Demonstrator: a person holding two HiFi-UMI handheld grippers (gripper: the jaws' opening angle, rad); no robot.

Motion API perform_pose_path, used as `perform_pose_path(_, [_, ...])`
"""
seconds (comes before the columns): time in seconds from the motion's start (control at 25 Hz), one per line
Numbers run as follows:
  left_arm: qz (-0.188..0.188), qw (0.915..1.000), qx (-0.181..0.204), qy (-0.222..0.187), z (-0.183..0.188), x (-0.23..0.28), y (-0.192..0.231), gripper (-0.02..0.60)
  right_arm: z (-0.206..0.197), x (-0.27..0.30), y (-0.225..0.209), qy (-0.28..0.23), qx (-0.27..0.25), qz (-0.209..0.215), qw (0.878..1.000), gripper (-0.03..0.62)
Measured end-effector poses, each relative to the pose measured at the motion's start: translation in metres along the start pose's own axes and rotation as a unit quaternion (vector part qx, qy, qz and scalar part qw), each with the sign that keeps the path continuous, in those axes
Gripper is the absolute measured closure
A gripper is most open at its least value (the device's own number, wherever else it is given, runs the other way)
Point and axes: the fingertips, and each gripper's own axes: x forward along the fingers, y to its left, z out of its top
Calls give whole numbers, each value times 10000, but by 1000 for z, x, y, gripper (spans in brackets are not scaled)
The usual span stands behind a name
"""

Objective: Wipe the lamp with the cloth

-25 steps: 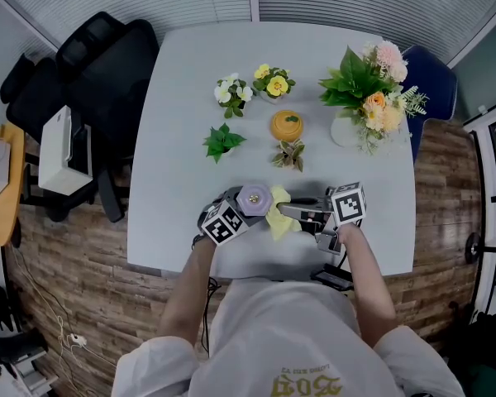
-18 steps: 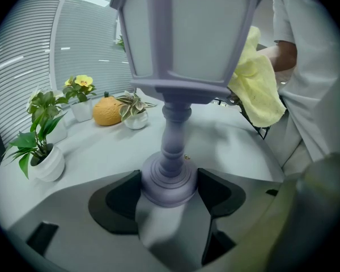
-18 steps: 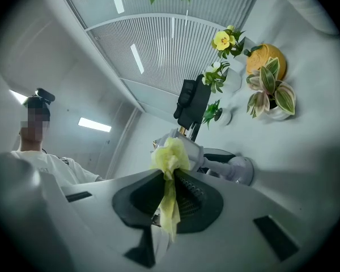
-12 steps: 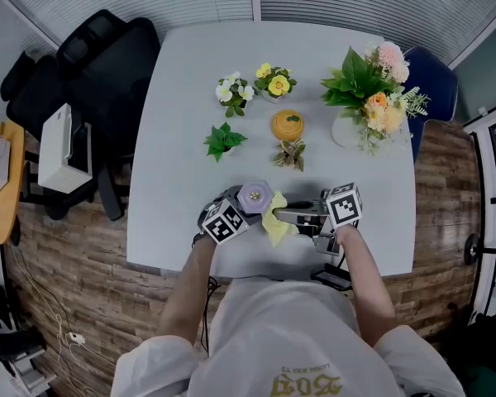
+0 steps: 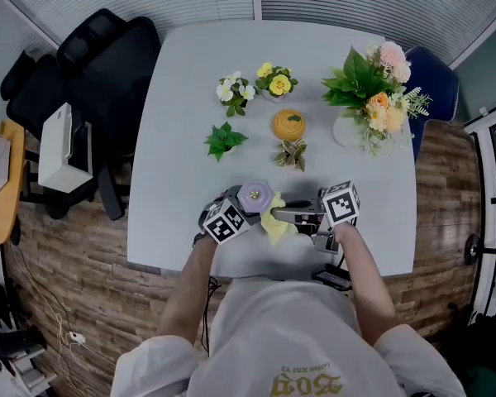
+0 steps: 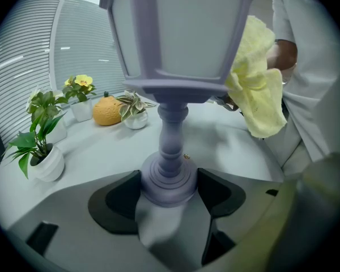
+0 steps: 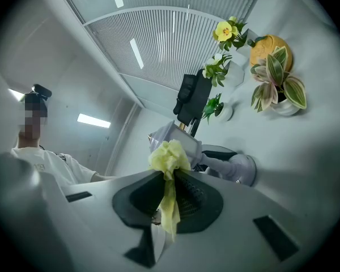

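Note:
A lavender lantern-style lamp stands near the white table's front edge. My left gripper is shut on the lamp's round base, one jaw on each side of it. The lamp's shade rises upright above the jaws. My right gripper reaches in from the right, shut on a bunched yellow cloth. In the left gripper view the cloth rests against the shade's right side. The right gripper view shows the cloth pinched in the right gripper, with the lamp just beyond.
Behind the lamp stand small potted plants, an orange pumpkin-like ornament, a variegated plant and a flower bouquet. A black office chair is at the table's left, a blue chair at its right.
My right gripper has shifted slightly left with the cloth along the lamp. The left gripper and the lamp have stayed put.

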Motion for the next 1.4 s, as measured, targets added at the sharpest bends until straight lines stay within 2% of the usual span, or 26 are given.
perform_pose_path(1.4, [13,10000,4,0,0,1,0,273,-19,7,-22,541,-9,-456,9975,542])
